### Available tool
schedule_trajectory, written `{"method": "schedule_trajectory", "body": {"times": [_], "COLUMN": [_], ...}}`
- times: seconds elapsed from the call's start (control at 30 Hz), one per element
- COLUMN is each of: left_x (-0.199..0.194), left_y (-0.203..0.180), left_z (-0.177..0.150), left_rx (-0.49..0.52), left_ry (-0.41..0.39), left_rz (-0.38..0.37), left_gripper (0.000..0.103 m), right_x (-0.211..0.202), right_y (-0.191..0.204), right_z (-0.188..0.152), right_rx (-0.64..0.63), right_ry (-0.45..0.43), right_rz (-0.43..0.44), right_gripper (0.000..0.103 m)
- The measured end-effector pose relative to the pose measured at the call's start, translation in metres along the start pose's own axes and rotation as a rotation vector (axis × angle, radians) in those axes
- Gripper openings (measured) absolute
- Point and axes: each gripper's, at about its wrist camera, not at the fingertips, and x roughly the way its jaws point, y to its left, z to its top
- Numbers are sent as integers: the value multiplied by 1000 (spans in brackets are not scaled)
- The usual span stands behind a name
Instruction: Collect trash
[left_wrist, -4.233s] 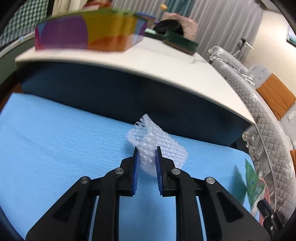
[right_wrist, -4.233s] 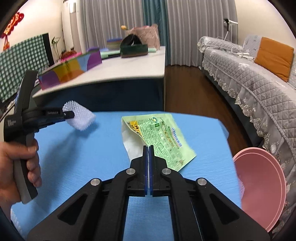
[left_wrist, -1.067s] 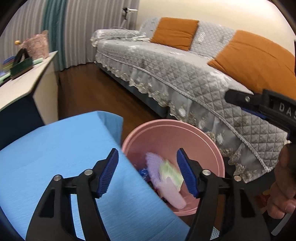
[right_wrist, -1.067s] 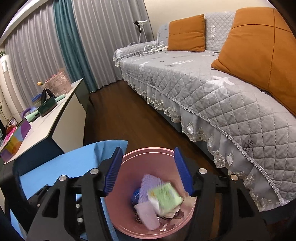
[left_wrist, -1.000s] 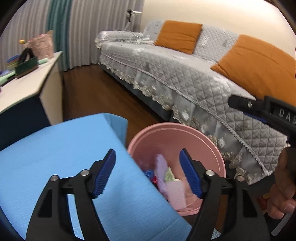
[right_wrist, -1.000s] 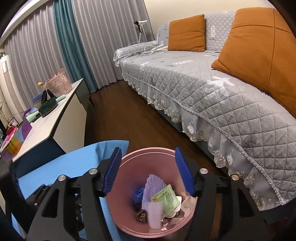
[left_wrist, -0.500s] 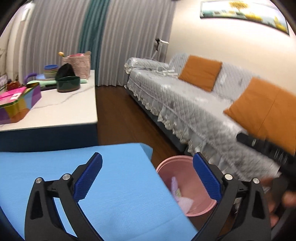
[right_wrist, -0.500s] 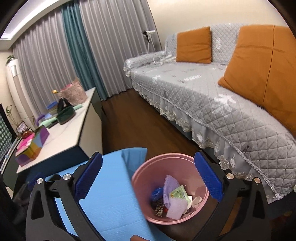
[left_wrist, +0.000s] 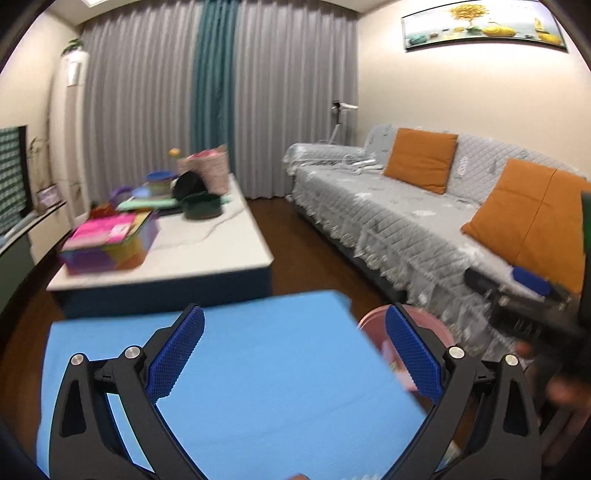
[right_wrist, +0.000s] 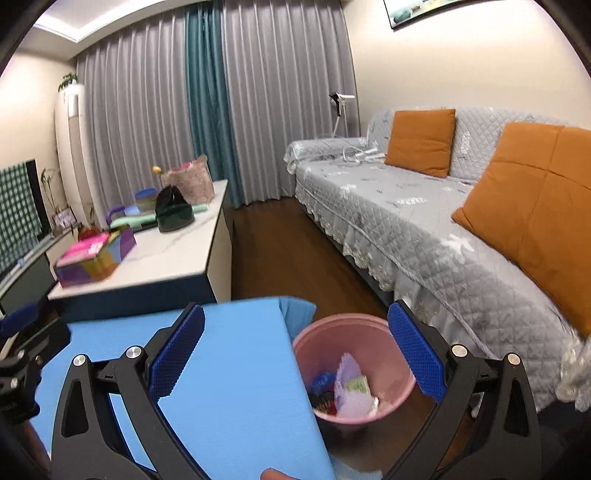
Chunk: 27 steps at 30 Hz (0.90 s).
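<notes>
Pink bin (right_wrist: 391, 373): seen lower centre of right view, beside blue worktop (right_wrist: 229, 369) edge.
Trash (right_wrist: 352, 391): lilac and green wrappers lodged inside bin.
Left gripper (left_wrist: 293, 358): fingers spread wide, nothing held.
Right gripper (right_wrist: 295, 354): fingers spread wide, nothing held.
Sofa (right_wrist: 424, 221): grey quilted, right of frame.

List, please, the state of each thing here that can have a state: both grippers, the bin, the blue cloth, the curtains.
Left gripper: jaws wide open, nothing between them.
Right gripper: jaws wide open, nothing between them.
Pink bin: upright on the floor beside the table, no lid, trash inside.
Blue cloth: spread flat, no trash on the part in view.
Curtains: drawn shut.
</notes>
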Motion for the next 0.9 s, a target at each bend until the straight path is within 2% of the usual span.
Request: {"method": "schedule_trajectory", "body": {"times": [0.07, 0.17, 0.3, 0.37, 0.47, 0.6, 0.9], "left_x": [-5, -8, 6, 14, 18, 17, 17], "left_y": [9, 19, 26, 27, 33, 39, 43], "left_z": [-20, -67, -108, -112, -111, -113, -116], "left_rx": [-26, -71, -144, -133, -128, -162, -164], "left_ry": [6, 13, 125, 146, 120, 117, 124], "left_rz": [40, 112, 120, 127, 158, 165, 181], "left_gripper": [95, 95, 95, 95, 95, 95, 95], "right_x": [-4, -7, -7, -5, 0, 8, 13], "right_y": [5, 16, 30, 36, 40, 41, 50], "right_z": [-18, -55, -91, -99, -100, -103, -107], "right_rx": [-24, -86, -143, -174, -183, -177, -193], "right_ry": [13, 33, 51, 53, 49, 80, 101], "right_rz": [1, -21, -23, -20, -21, -26, -10], "right_gripper": [98, 98, 98, 98, 98, 98, 98]}}
